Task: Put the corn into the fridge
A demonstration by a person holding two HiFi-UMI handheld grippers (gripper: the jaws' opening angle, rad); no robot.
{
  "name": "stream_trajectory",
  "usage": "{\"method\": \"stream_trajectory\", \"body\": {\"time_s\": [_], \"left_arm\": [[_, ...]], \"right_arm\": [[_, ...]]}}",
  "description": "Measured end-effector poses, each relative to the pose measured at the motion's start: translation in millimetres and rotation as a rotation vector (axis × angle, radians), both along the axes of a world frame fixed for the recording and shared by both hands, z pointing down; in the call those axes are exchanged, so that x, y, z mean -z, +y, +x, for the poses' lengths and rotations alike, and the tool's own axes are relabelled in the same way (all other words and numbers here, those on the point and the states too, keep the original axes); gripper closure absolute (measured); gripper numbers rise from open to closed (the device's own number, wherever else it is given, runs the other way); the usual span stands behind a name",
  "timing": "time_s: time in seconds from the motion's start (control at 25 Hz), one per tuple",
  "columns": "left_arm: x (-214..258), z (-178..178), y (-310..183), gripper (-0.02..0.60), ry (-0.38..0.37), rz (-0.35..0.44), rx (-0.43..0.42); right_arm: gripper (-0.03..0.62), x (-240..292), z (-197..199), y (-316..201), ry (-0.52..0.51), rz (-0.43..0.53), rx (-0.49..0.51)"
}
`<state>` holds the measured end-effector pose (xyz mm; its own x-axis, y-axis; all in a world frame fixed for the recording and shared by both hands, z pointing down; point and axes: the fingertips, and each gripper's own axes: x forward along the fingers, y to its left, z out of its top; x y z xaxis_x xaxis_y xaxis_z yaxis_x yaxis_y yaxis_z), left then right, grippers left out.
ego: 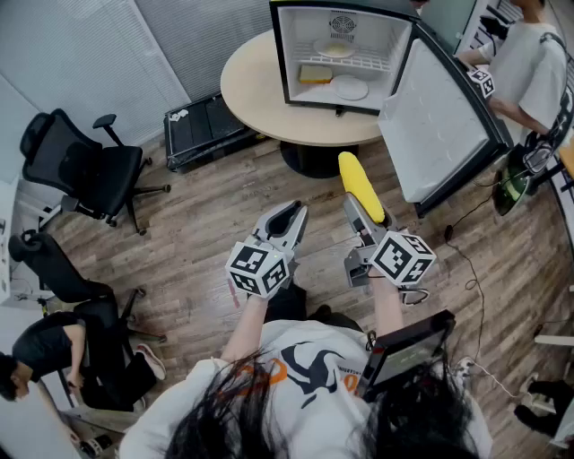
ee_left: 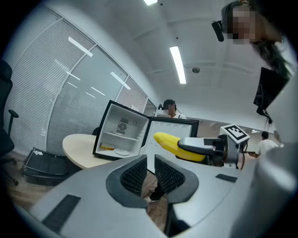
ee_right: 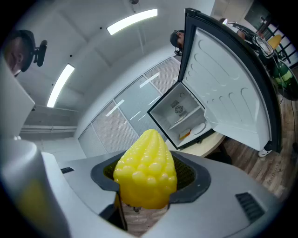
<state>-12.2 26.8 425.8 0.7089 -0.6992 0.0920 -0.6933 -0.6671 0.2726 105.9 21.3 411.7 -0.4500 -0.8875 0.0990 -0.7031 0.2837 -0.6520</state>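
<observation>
The yellow corn [ego: 359, 184] sticks forward out of my right gripper [ego: 366, 213], which is shut on its lower half. In the right gripper view the corn [ee_right: 146, 169] fills the space between the jaws. The small fridge [ego: 309, 27] stands on a round table ahead, with its door [ego: 439, 116] swung open to the right. Some way of floor separates the corn from it. My left gripper [ego: 287, 218] hovers beside the right one, shut with nothing in it. From the left gripper view the corn [ee_left: 173, 143] shows to the right, in front of the fridge [ee_left: 121, 132].
Inside the fridge lie a yellow slab [ego: 314, 74], a white plate [ego: 350, 87] and another plate on the upper shelf [ego: 336, 49]. The round table [ego: 256, 99] overhangs a black case [ego: 202, 130]. Office chairs [ego: 81, 170] stand left. A person [ego: 529, 72] stands beside the door.
</observation>
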Motion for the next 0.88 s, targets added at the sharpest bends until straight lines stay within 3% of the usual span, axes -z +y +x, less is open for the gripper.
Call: {"method": "stream_trajectory", "body": {"time_s": [0.4,0.68,0.88], "left_arm": [[0,-2,37,0.526,-0.027,0.022,0.022],[7,8,49,0.527,-0.038,0.043,0.001],[9,12,54,0.526,-0.042,0.047,-0.010]], "right_arm": [[0.333,-4,-23,39,0.012,0.002,0.082],[0.333,-1,-22,46,-0.061,-0.006,0.086],[0.333,-3,-21,50,-0.045,-0.010,0.090]]}}
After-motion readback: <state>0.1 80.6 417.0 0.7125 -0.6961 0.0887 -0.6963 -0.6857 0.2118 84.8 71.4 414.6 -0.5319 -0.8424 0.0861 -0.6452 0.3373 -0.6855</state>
